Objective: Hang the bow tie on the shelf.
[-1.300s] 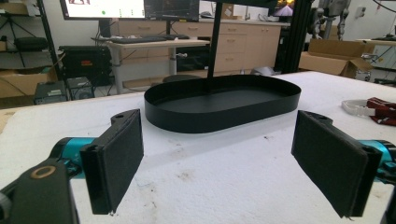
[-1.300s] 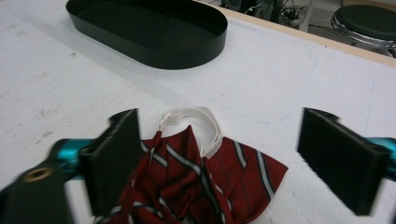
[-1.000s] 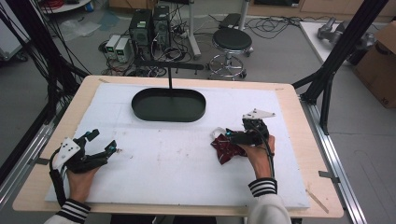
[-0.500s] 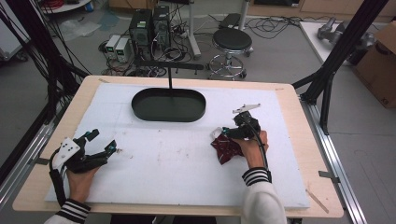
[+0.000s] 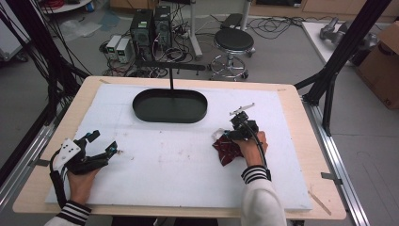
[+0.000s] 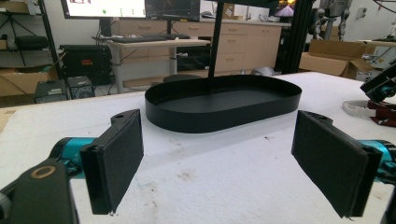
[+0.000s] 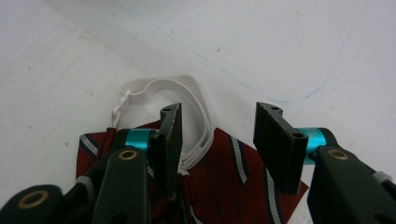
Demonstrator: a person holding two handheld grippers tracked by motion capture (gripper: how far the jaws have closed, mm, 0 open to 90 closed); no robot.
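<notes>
Item 1, worktop [image 5: 155,169]: white foam sheet on a wooden board, marked with faint blue pen lines and small stains.

Item 2, black oval tray [image 5: 170,105]: at the far middle of the worktop, empty, with a thin black post rising behind it.

Item 3, dark red striped cloth [image 7: 233,177]: a folded piece with blue and white stripes, lying flat at your right, well apart from the tray. A white strap [image 7: 159,93] loops out from its far edge. Judged light, soft and limp; it will likely sag and unfold if lifted by one corner. The strap looks thin and liable to slip from the pads. Take hold of the bunched fabric where the strap joins it, or pinch through several layers.

Item 4, right tool [image 7: 218,133]: your jaws stand parted about halfway, pointing down over the cloth's far edge, one pad at the strap, nothing clamped between them.

Item 5, left tool [image 6: 217,161]: your jaws are spread wide and hold nothing; it rests low at the near left of the worktop, aimed toward the tray.
</notes>
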